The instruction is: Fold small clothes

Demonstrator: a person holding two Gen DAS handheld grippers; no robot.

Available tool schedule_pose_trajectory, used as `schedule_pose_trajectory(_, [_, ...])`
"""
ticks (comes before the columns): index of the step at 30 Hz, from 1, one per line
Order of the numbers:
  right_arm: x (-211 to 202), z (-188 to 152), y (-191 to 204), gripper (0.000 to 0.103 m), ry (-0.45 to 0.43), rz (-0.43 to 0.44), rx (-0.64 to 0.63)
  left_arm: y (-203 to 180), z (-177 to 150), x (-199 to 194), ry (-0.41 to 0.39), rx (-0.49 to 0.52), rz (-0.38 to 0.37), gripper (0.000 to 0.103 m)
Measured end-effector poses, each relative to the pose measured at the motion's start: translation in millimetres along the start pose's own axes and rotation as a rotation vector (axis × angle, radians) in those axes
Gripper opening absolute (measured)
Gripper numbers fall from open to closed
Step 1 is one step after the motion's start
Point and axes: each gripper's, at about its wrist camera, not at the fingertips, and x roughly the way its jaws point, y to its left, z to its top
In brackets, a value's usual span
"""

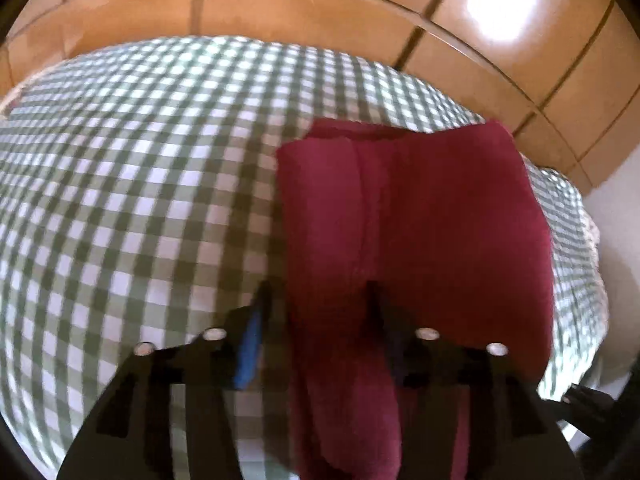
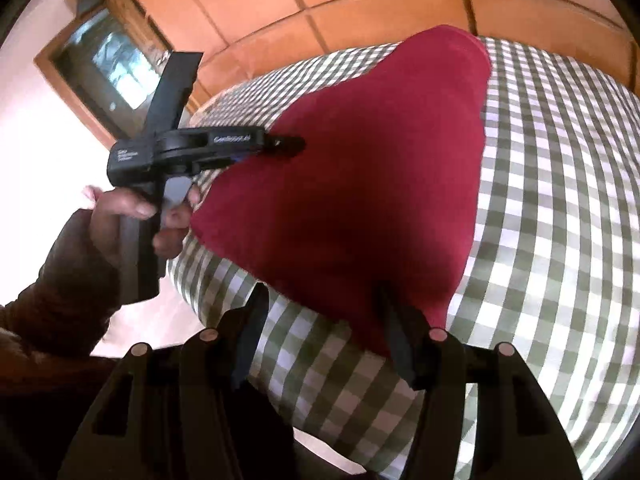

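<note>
A wooden wardrobe (image 1: 320,8) is standing behind the checked bedcover (image 1: 140,180), where the red garment (image 1: 420,220) is lying folded. Both tongs, left gripper (image 1: 318,296) and right gripper (image 2: 320,300), are gaping half open, straddling its edge without pinching.

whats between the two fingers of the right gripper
In the right wrist view, the right gripper has checked bedcover between its fingers, plus the near corner of the red garment by the right-hand finger.
</note>
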Motion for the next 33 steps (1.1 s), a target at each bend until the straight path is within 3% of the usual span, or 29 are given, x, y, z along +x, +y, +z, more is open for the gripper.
schedule_pose_trajectory(3, [-17,1,0,0.056,-0.014,0.041,0.008,1,3,-16,-0.025,-0.027,0.044,0.055])
schedule_pose_trajectory(6, [-37,20,-18,0.056,-0.106,0.014,0.058,0,4,-48,-0.135,-0.037,0.100,0.055])
schedule_pose_trajectory(8, [-41,37,-30,0.056,-0.162,0.001,0.103,-12,2,-70,-0.222,-0.021,0.072,0.055])
schedule_pose_trajectory(10, [-37,60,-42,0.056,-0.203,-0.010,0.145,-26,-4,-75,-0.250,0.046,0.057,0.055])
schedule_pose_trajectory(14, [-7,106,-48,0.056,-0.218,0.012,0.198,-45,-12,-52,-0.197,0.128,0.076,0.055])
schedule_pose_trajectory(16, [24,125,-54,0.059,-0.173,-0.056,0.204,-48,-16,-38,-0.168,0.133,0.070,0.055])
schedule_pose_trajectory(18, [54,139,-67,0.060,-0.126,-0.138,0.224,-49,-20,-26,-0.152,0.159,0.112,0.055])
schedule_pose_trajectory(21, [97,141,-92,0.059,-0.048,-0.242,0.249,-42,-23,-8,-0.127,0.154,0.111,0.055])
schedule_pose_trajectory(27, [93,132,-102,0.062,-0.077,-0.246,0.224,-34,-24,-3,-0.143,0.141,0.088,0.057])
schedule_pose_trajectory(29, [69,122,-100,0.067,-0.102,-0.257,0.216,-36,-26,-13,-0.155,0.128,0.089,0.057])
schedule_pose_trajectory(31, [47,110,-91,0.086,-0.138,-0.278,0.209,-37,-30,-25,-0.171,0.116,0.112,0.057])
schedule_pose_trajectory(33, [30,103,-83,0.088,-0.164,-0.270,0.209,-35,-32,-33,-0.183,0.095,0.126,0.057])
